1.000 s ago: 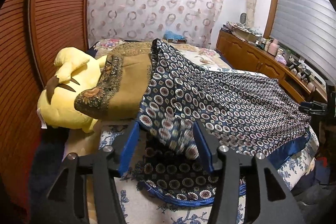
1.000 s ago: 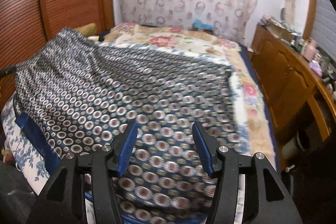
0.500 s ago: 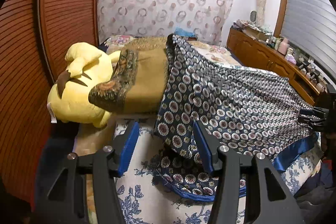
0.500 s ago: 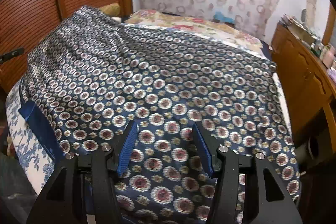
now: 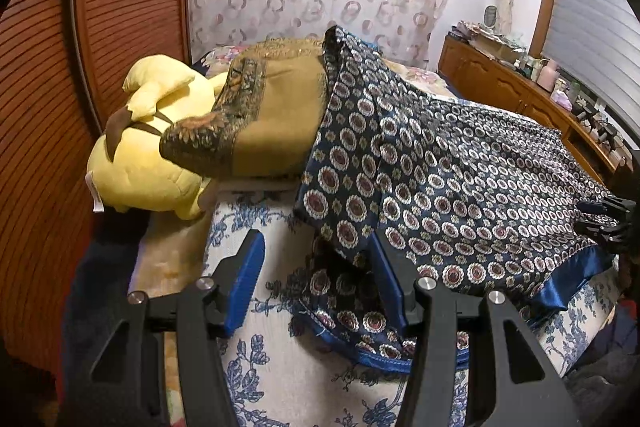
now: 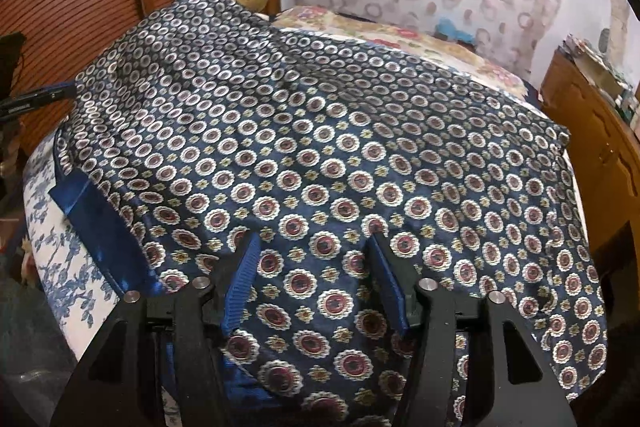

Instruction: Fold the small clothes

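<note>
The navy patterned garment [image 6: 320, 155], printed with rows of round medallions and edged in a blue satin band [image 6: 108, 223], lies spread over the bed's blue-floral sheet [image 6: 60, 247]. The right gripper [image 6: 314, 279] hovers low above its near part: its jaws are opening, the cloth lies flat beneath and between them, and neither pad pinches it. The satin band runs just off the left jaw.

The left gripper [image 5: 316, 287] stands half spread over the garment's [image 5: 460, 179] other end. A folded corner of the cloth hangs just ahead of its right jaw and partly between the two; I cannot tell whether that pad touches it. The bare floral sheet [image 5: 280, 367] lies under the left jaw. Beyond the jaws, a yellow plush toy [image 5: 152, 163] rests under an olive-brown scarf [image 5: 280, 115] that the garment overlaps.
</note>
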A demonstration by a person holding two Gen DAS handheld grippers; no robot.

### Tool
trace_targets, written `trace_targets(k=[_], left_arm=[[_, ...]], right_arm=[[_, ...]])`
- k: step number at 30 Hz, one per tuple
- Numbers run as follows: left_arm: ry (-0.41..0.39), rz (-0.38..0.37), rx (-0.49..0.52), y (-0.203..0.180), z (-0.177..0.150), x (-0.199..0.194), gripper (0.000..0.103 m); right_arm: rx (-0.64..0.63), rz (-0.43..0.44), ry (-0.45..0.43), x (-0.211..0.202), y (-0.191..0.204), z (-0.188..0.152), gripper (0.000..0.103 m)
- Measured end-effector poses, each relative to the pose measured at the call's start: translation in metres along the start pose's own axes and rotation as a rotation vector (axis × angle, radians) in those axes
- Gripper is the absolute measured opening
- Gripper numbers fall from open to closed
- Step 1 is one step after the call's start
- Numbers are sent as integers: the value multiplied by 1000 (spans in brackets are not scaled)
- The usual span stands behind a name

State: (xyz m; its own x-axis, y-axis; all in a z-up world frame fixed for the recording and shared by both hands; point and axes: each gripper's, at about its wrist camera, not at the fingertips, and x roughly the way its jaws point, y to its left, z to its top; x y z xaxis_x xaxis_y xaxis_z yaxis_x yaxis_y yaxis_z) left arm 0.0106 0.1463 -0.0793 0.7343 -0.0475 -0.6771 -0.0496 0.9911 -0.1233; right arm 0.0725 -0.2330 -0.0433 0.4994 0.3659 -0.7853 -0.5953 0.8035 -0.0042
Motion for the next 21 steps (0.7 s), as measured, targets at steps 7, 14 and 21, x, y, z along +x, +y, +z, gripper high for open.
trace_targets(k=[7, 14, 21], left_arm=[[32, -6, -12, 3, -11, 8, 53], [66, -26, -19, 1, -20, 16, 53], [63, -37, -21, -3, -13, 18, 53]], right_arm=[[-11, -6, 8, 4, 3, -1, 67], [-15, -3, 13, 7, 5, -1, 77], [-18, 6, 19, 9, 5, -1, 83]])
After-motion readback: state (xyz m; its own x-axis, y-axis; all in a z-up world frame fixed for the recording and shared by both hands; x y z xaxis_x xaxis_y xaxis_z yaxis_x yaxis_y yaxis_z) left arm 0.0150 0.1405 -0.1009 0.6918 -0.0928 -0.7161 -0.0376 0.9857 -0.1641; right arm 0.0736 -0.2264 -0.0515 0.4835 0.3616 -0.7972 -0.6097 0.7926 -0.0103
